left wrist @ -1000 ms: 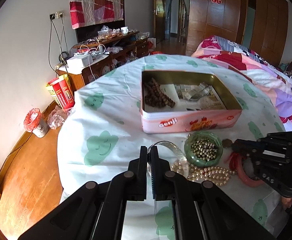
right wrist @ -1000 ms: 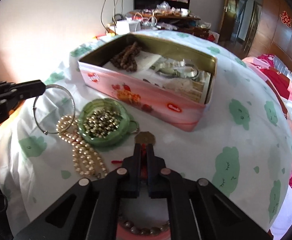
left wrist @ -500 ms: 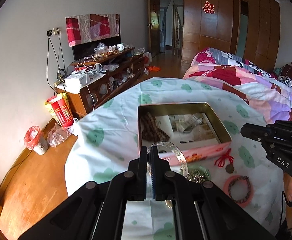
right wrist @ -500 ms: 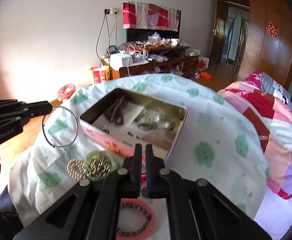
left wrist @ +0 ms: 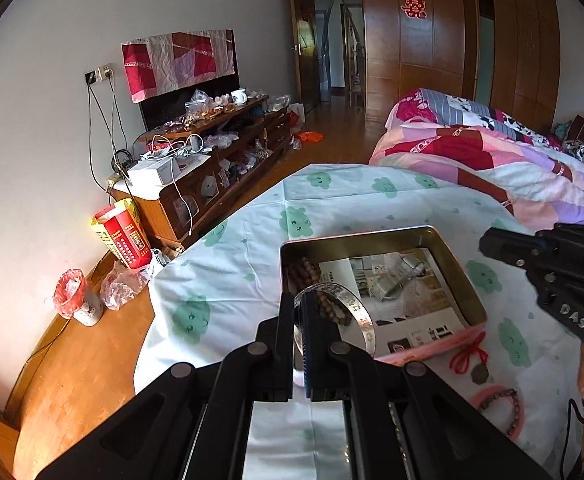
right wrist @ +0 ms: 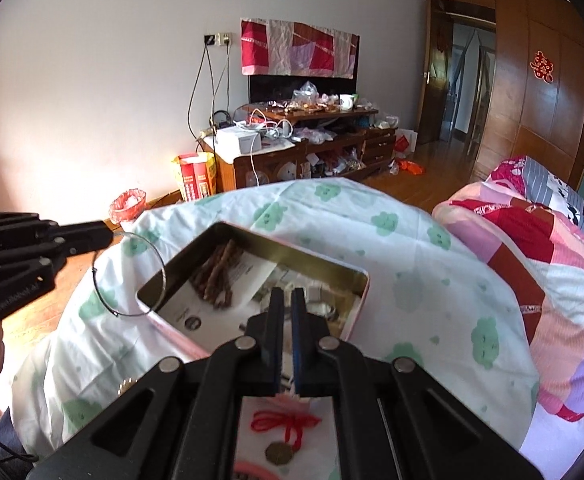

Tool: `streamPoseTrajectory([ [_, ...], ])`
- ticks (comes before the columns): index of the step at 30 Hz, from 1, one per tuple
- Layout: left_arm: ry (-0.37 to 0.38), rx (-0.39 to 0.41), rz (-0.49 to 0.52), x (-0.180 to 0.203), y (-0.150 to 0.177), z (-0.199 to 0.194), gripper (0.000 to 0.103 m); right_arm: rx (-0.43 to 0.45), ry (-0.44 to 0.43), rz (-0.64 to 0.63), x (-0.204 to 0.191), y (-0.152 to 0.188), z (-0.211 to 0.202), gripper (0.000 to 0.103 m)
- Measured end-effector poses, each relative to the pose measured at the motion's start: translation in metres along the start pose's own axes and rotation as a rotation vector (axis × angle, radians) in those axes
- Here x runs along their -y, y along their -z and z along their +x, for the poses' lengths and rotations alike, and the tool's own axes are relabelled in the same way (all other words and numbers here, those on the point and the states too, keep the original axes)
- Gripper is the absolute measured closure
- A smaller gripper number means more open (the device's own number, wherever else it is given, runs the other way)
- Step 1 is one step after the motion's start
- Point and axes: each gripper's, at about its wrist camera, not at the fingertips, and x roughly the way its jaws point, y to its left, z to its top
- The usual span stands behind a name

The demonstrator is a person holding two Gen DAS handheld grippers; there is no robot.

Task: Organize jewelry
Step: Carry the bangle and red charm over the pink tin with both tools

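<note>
Black left gripper (left wrist: 301, 304), silver screws (white "DAS" on right gripper (right wrist: 286, 300))

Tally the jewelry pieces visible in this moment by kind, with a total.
Silver bangle, held in left tongs: 1
Brown bead strand in tin: 1
Red-cord charm: 1
Bead bracelet on pink ring: 1
Total: 4

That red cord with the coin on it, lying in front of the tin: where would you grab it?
Probably the bunched red knot rather than the flat coin, which lies flush on the cloth. Come straight down from above with jaws open across the knot: the right gripper hangs nearest and holds nothing.
</note>
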Motion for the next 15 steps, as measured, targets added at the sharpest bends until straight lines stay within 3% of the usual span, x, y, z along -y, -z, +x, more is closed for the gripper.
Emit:
streamPoseTrajectory([
  [4,0.001,-0.006,-0.004,-0.002,0.002,0.004,0.101,-0.045,-0.014,0.013,0.006,0.003,0.005,0.098],
  [5,0.000,-0.005,-0.001,-0.001,0.004,0.003,0.101,-0.062,-0.003,0.017,0.007,0.009,0.006,0.092],
  [6,0.001,-0.006,0.000,0.000,0.007,0.002,0.101,-0.081,0.008,0.019,0.008,0.014,0.007,0.085],
  [7,0.008,-0.012,-0.002,0.000,0.011,0.003,0.101,-0.103,0.018,0.025,0.010,0.025,0.009,0.061],
  [8,0.013,-0.017,-0.004,0.001,0.013,0.004,0.101,-0.108,0.019,0.030,0.011,0.033,0.008,0.046],
  [15,0.028,-0.034,-0.004,0.006,0.020,0.009,0.101,-0.228,-0.018,0.022,0.009,0.081,0.029,0.045],
])
